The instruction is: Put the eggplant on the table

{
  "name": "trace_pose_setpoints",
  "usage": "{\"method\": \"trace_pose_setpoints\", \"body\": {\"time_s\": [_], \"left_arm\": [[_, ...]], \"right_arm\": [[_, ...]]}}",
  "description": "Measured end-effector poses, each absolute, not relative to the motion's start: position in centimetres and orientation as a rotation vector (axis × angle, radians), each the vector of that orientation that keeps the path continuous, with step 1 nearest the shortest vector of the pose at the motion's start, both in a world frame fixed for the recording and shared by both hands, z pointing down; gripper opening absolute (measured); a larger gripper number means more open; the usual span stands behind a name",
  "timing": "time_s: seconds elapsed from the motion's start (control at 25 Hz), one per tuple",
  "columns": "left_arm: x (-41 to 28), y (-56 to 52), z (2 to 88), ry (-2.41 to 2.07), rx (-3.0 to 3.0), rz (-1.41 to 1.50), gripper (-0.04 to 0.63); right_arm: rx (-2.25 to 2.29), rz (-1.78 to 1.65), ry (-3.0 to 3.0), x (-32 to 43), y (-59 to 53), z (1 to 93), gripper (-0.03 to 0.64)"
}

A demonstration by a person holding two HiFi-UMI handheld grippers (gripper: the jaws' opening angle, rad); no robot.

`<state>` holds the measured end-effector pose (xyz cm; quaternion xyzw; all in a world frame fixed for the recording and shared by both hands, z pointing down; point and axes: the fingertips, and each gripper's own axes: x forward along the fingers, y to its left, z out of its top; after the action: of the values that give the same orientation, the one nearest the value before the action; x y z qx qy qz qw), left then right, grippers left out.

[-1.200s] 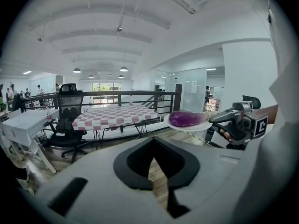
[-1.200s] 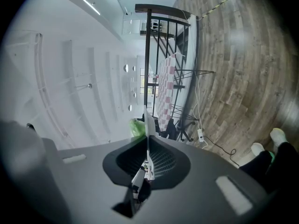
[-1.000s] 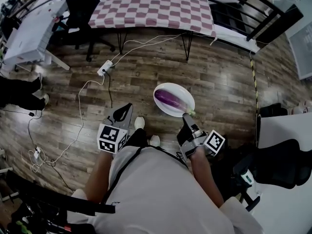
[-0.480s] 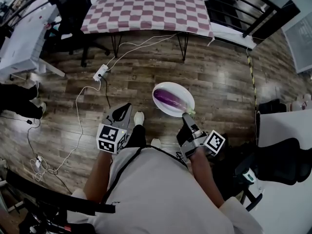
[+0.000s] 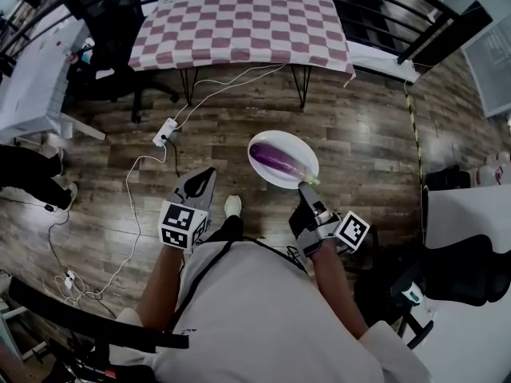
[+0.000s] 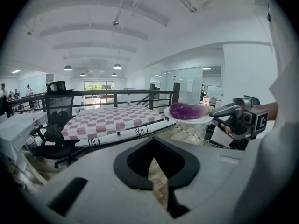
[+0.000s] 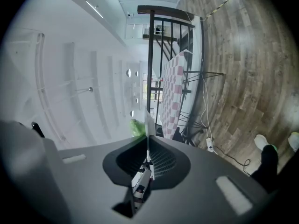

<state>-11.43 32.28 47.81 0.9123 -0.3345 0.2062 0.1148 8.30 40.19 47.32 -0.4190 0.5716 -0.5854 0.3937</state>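
A purple eggplant [image 5: 278, 158] lies on a white oval plate [image 5: 297, 178] held in the air above the wooden floor. My right gripper [image 5: 305, 188] is shut on the plate's near rim. In the right gripper view the rim [image 7: 148, 123] shows as a thin white edge between the jaws, with the green stem [image 7: 136, 127] beside it. My left gripper [image 5: 209, 174] is shut with nothing in it, to the left of the plate. In the left gripper view the eggplant [image 6: 187, 110] and the right gripper [image 6: 239, 121] are to the right. The checkered table [image 5: 239, 21] stands ahead.
A black office chair [image 5: 112, 10] stands left of the checkered table, beside a white desk [image 5: 32, 70]. A power strip [image 5: 166, 132] and white cables lie on the floor. A black railing [image 5: 415, 22] runs at the right. Another person's legs [image 5: 28, 174] are at the left.
The checkered table has come a little nearer in the head view. The plate with the eggplant stays in my right gripper, and the left gripper stays shut.
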Motion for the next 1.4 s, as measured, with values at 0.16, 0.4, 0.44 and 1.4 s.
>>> {"method": "trace_pose_setpoints", "body": {"time_s": [0.16, 0.4, 0.44, 1.4], "left_arm": [[-11.5, 28.8, 47.2, -0.962, 2.688, 0.603, 0.002], [-11.8, 24.3, 46.8, -0.936, 2.704, 0.59, 0.002], [-11.9, 23.6, 46.7, -0.93, 2.706, 0.589, 0.002], [-16.9, 13.2, 47.7, -0.884, 2.717, 0.56, 0.002]], "right_arm": [[-1.066, -1.465, 1.451, 8.1, 36.9, 46.5, 0.023], [-1.078, -1.446, 1.447, 7.4, 32.8, 45.8, 0.023], [-1.08, -1.442, 1.448, 7.3, 32.1, 45.7, 0.023], [-1.127, -1.373, 1.46, 3.8, 21.8, 44.0, 0.023]]}}
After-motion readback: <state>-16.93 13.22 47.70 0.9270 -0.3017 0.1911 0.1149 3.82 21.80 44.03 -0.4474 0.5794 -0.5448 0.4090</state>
